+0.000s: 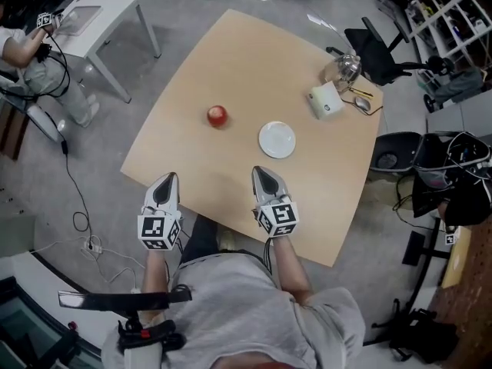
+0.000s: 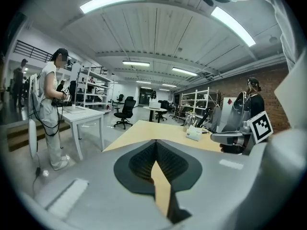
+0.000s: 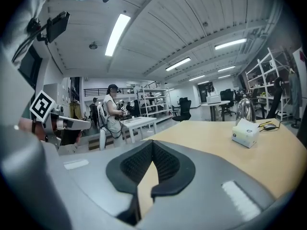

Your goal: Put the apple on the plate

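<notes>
A red apple [image 1: 217, 115] lies on the wooden table [image 1: 192, 160], left of centre. To its right sits an empty white plate [image 1: 277, 139]. Both grippers hover over the table's near edge and point across it, each with nothing in it. My left gripper [image 1: 172, 176] is shut, a fair way short of the apple and to its left. My right gripper [image 1: 258, 170] is shut too, just short of the plate. In the left gripper view the left gripper [image 2: 156, 142] has its tips together, as does the right gripper [image 3: 152, 142] in its own view. Neither gripper view shows the apple or the plate.
At the table's far right stand a white tissue box [image 1: 326, 101], a glass kettle [image 1: 344, 69] and a mouse [image 1: 362, 103]. A black office chair [image 1: 377, 52] is behind them. A white side table [image 1: 100, 14] and a standing person [image 1: 31, 60] are at the far left.
</notes>
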Demonstrator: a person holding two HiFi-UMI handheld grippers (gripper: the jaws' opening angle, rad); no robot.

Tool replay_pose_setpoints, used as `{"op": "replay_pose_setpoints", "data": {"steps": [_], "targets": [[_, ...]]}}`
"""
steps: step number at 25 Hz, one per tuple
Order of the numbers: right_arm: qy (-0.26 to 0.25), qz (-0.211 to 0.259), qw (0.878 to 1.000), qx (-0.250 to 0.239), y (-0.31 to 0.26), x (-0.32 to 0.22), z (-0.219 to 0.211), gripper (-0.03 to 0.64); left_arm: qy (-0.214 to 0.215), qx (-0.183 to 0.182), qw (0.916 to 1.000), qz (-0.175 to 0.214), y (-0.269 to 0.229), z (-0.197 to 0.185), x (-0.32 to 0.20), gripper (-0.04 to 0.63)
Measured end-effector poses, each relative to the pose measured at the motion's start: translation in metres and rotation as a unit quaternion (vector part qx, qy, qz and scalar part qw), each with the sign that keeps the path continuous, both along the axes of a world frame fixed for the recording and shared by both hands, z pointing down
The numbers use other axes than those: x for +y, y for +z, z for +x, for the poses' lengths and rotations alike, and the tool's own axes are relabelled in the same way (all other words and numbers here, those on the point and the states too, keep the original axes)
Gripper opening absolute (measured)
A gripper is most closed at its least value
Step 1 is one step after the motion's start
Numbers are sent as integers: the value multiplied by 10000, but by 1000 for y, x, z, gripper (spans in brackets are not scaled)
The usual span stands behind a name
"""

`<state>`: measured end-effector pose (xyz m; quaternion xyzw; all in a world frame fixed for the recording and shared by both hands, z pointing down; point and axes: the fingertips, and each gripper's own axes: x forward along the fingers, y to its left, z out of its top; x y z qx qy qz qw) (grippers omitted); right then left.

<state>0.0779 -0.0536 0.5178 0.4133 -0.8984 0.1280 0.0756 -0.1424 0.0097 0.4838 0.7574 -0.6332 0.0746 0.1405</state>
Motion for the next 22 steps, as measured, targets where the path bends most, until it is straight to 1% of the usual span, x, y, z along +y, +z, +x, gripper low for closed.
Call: {"op": "replay_pose_setpoints", "data": {"steps": [6,22], "targets": [[-120,6,9999,45,5,-28,-18,6,-139,19,9998,-128,12,-19,-16,18],[-421,-175,9988,202,29,-77,-67,6,-439,121,9981,-403,33,-51,-22,18]]}}
